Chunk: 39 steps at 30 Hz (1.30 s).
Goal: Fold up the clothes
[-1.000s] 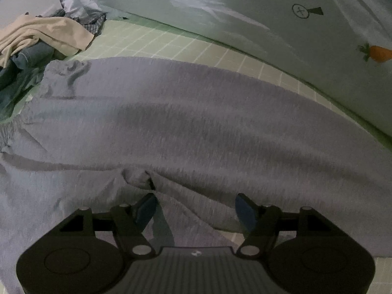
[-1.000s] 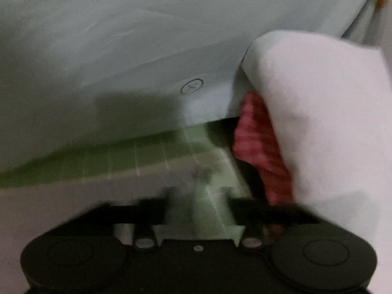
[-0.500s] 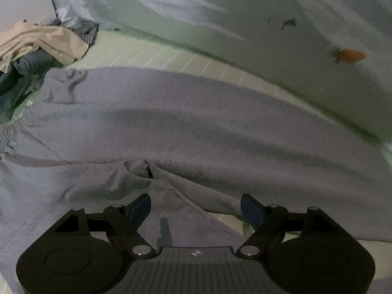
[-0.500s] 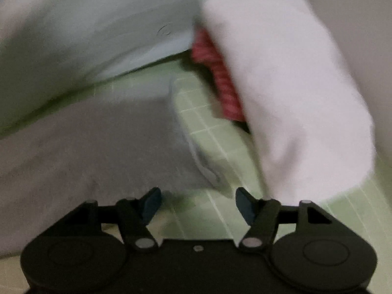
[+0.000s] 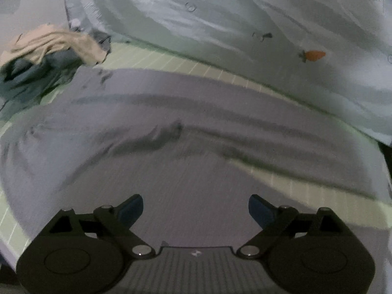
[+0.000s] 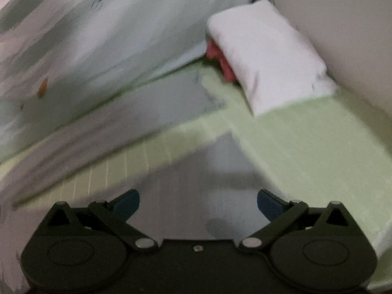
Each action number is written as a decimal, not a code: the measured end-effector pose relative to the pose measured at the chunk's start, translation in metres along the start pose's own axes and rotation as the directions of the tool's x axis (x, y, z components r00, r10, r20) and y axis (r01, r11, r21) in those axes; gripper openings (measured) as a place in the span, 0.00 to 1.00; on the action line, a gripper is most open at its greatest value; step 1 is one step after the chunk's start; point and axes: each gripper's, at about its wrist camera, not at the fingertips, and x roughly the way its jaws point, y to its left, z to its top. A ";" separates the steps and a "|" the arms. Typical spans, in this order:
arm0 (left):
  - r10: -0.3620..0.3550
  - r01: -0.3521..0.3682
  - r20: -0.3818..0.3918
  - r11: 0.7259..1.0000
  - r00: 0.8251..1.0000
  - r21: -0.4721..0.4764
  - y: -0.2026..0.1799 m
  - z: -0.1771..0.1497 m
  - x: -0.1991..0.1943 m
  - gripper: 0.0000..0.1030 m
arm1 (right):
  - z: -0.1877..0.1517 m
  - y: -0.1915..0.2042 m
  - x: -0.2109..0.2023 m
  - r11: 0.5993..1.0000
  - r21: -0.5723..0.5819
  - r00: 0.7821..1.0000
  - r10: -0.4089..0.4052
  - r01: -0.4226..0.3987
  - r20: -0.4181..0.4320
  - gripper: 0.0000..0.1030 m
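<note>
A grey garment (image 5: 196, 147) lies spread across a pale green gridded sheet (image 5: 171, 60), creased in long ridges with a small pucker near its middle. Nothing here acts as a container; the loose laundry sits in a pile (image 5: 44, 58) at the far left of the left wrist view, a beige piece draped over darker blue-grey cloth, touching the garment's upper left corner. Behind the garment rises a light blue-grey quilt (image 5: 245, 24) printed with a small orange carrot (image 5: 314, 55). In the right wrist view the grey garment (image 6: 137, 112) shows as 2 parts, a far strip along the quilt's (image 6: 110, 36) foot and a nearer panel directly under the fingers, with a band of green sheet (image 6: 306, 142) between them. A white pillow (image 6: 267, 51) lies at the far right against a plain wall (image 6: 343, 24), with something red (image 6: 220, 58) tucked under its left edge; what the red item is cannot be told. The left gripper (image 5: 196, 208) is low over the garment's near part, pointing toward the quilt, its 2 blue-tipped fingers (image 5: 131, 208) spread wide with nothing between them. The right gripper (image 6: 198, 204) is likewise low over the near grey panel, its jaws wide apart and holding nothing; that view is blurred.
</note>
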 end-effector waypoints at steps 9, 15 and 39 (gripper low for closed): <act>0.014 -0.014 -0.034 1.000 0.999 0.016 0.025 -0.032 -0.020 0.90 | -0.058 0.009 -0.020 0.998 -0.048 0.994 -0.055 0.050 -0.095 1.00; 0.022 -0.021 -0.052 1.000 0.998 0.014 0.040 -0.050 -0.030 0.90 | -0.078 0.012 -0.023 0.994 -0.085 0.989 -0.083 0.073 -0.119 1.00; 0.160 -0.169 -0.055 0.961 0.985 -0.218 0.172 -0.016 -0.020 0.90 | -0.051 0.047 -0.031 0.981 -0.016 0.978 -0.195 0.194 -0.072 0.04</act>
